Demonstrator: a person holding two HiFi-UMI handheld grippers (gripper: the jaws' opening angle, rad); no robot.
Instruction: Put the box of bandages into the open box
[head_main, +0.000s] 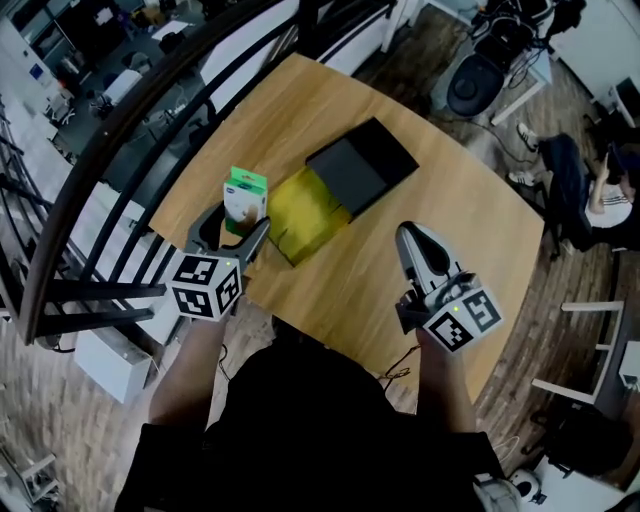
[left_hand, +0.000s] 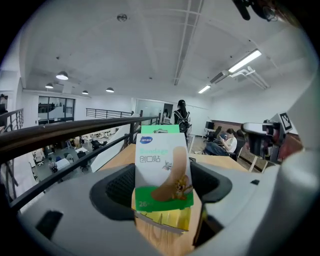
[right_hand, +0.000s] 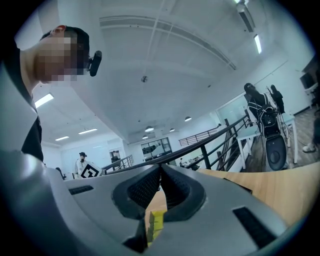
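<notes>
**Q:** What did the head view show?

**A:** My left gripper (head_main: 238, 226) reached over the near left part of the wooden table (head_main: 440, 215). The box of bandages (head_main: 245, 198), white and green, stood upright between its fingers, with one finger at each side of the box's lower part. Just to the right lay the open box (head_main: 305, 213), yellow inside, with its black lid (head_main: 360, 165) folded back beyond it. The bandages were outside it, close beside its left edge. My right gripper (head_main: 407, 236) hung over bare table nearer to me, apart from both boxes.

**Q:** And the left gripper view?

**A:** The bandage box filled the gap, its printed face toward the camera. Both ribbed pads pressed against its side edges, pinching it. Its top rose above the fingertips, and yellow showed below it.

**Q:** The right gripper view?

**A:** My fingers were pressed together, tips meeting, with nothing between them. A sliver of the yellow box showed beneath them.
</notes>
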